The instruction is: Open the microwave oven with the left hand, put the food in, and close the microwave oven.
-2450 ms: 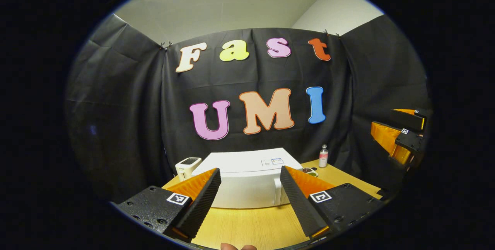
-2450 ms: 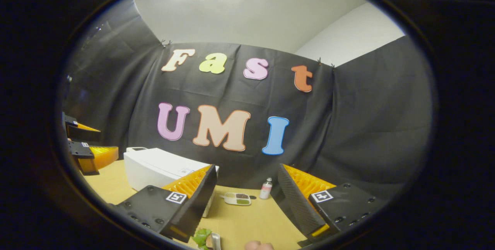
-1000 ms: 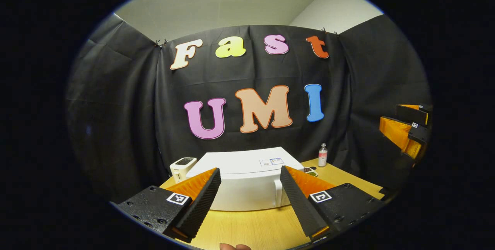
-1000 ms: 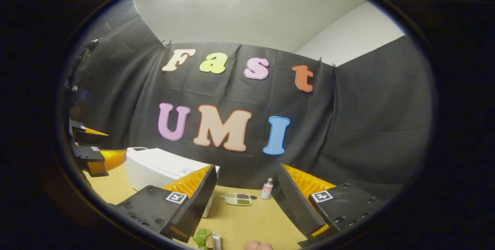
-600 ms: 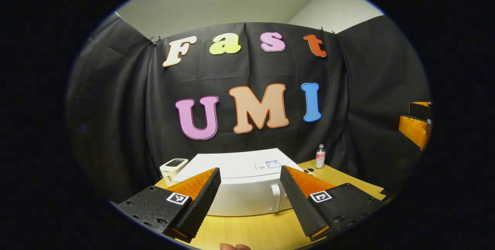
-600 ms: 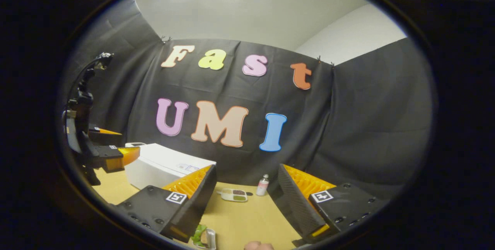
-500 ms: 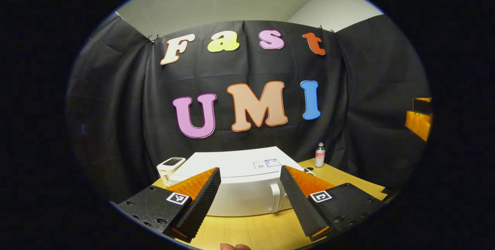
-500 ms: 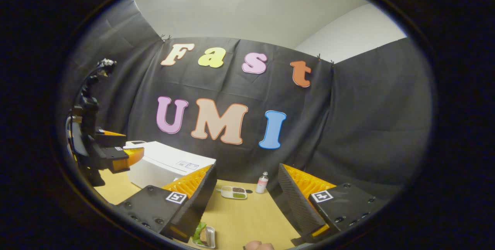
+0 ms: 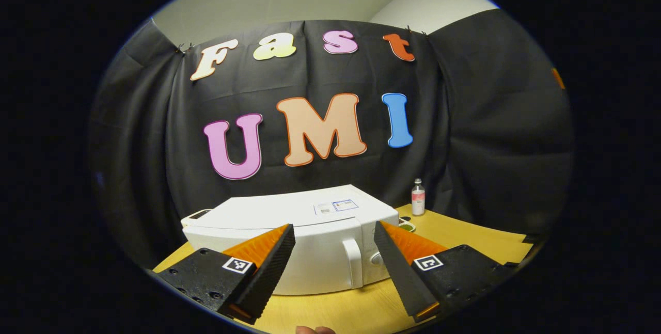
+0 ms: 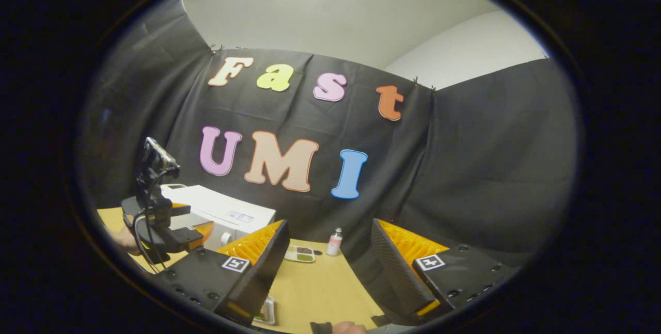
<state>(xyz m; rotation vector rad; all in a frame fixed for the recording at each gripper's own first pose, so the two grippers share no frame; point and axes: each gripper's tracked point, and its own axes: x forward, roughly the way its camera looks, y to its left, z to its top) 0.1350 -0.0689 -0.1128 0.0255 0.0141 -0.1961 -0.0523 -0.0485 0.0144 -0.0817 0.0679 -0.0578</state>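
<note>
Between the spread fingers of the left tongs [image 9: 334, 256], in the left gripper view, stood the white microwave oven [image 9: 289, 231] with its door shut. The tongs gaped wide and held nothing, and they hovered just short of the oven's front. One upright white handle [image 9: 353, 264] ran down the door, and one round knob [image 9: 377, 258] sat just right of it, partly behind the right-hand finger. Each finger mount carried one square black-and-white marker, two in all. Two small stickers [image 9: 335, 206] lay side by side on the oven's top; their print was too small to read. Behind the oven's left end a small white device [image 9: 195, 215] peeked out. On the wooden tabletop [image 9: 465, 233] to the right, one small bottle [image 9: 418, 197] with a pink label stood near the cloth wall, and a small divided dish [image 9: 405, 225] lay between it and the oven.

Right tongs [image 10: 329, 267], in the right gripper view, were likewise wide apart and empty, well to the right of the oven [image 10: 222, 212], and bore two such markers too. At the bottom edge, beside its left finger, a white tray with something green [image 10: 266, 313] rested on the tabletop [image 10: 320, 292], mostly hidden. Farther off lay the divided dish [image 10: 299, 254] and the bottle [image 10: 335, 241]. At the left, the left tongs [image 10: 199, 232] reached to the oven, a hand [image 10: 124, 241] behind them.
</note>
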